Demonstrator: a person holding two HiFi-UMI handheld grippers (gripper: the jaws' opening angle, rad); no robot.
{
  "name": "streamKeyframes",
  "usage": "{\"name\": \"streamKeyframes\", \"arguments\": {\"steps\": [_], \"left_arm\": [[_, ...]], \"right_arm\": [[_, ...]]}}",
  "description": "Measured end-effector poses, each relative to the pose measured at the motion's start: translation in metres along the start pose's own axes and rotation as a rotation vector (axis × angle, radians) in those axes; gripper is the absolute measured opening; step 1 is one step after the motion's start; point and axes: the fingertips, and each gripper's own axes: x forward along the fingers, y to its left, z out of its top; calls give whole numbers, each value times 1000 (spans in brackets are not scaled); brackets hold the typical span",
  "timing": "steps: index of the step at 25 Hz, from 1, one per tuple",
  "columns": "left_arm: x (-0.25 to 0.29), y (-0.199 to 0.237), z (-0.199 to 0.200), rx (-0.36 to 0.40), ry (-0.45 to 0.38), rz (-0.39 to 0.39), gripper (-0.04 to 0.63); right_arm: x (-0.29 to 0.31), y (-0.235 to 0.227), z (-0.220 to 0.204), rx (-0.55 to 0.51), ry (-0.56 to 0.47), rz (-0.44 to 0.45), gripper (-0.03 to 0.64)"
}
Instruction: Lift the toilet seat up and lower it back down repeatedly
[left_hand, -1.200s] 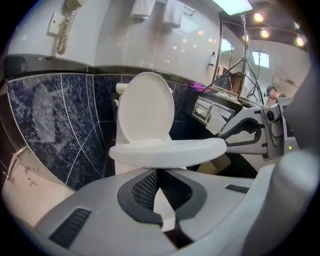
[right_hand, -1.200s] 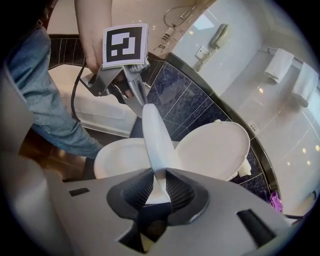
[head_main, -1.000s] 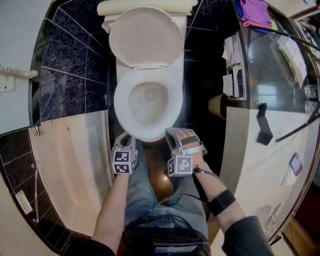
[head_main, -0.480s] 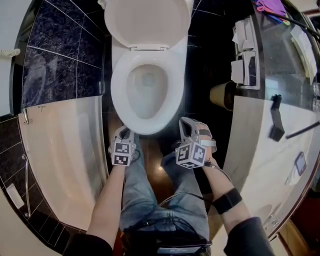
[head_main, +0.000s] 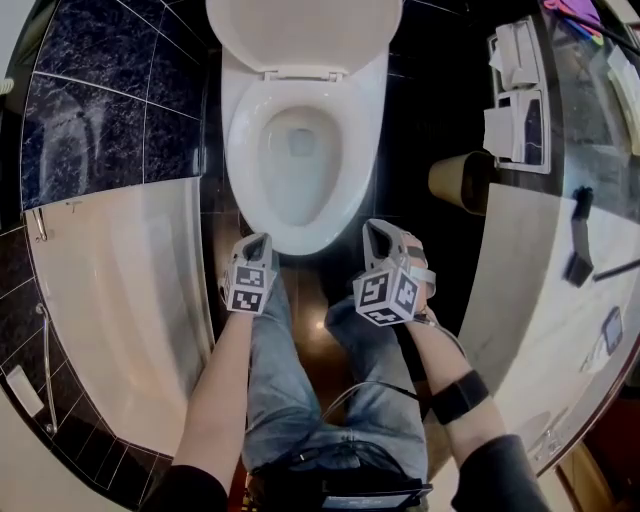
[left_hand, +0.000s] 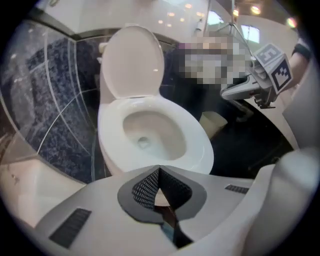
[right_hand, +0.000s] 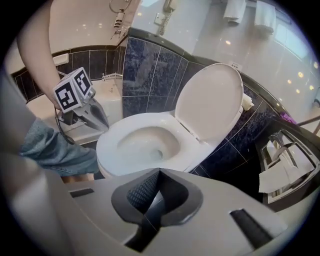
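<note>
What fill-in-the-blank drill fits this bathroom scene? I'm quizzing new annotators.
The white oval plastic toilet lid stands ___, while the white seat ring lies flat below it.
The left gripper and right gripper both have their jaws ___, holding nothing.
In the head view, the tan round bin sits to the ___ of the seat ring.
Missing words: raised; shut; right.

A bathroom: toilet (head_main: 240, 150), bathtub (head_main: 120, 300) beside it (dark tiled walls (head_main: 100, 110)), vanity counter (head_main: 530, 290)

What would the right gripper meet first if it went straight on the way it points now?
The right gripper, jaws shut, would probably meet the toilet at its front rim first. Nothing else shows in between, though depth is unclear.
</note>
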Motion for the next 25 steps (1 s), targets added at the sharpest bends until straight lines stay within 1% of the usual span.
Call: {"name": "streamKeyframes", "arguments": {"steps": [2,4,8,13,17,20,25], "left_arm": [[13,3,9,14,15,-5,0],[14,4,15,19,27,-12,0],[6,8,22,47,15,-14,0],[-14,14,38,49,-18,3,0],[-49,8,65,37,-42,-1,0],[-86,3,92,48,-73,8,0],[-162,3,154,48,-167,45,0]], "right_arm": [[3,3,-1,5,11,6,17],[2,4,1,19,15,8,17],[-1,-2,2,34,12,3,17],[-8,-13,12,51,8,-3,17],[-30,-25,34,66,-7,-12,18],[-55,-37,60,87,-31,-17,18],[-105,-62,109,147,-105,-30,18]]}}
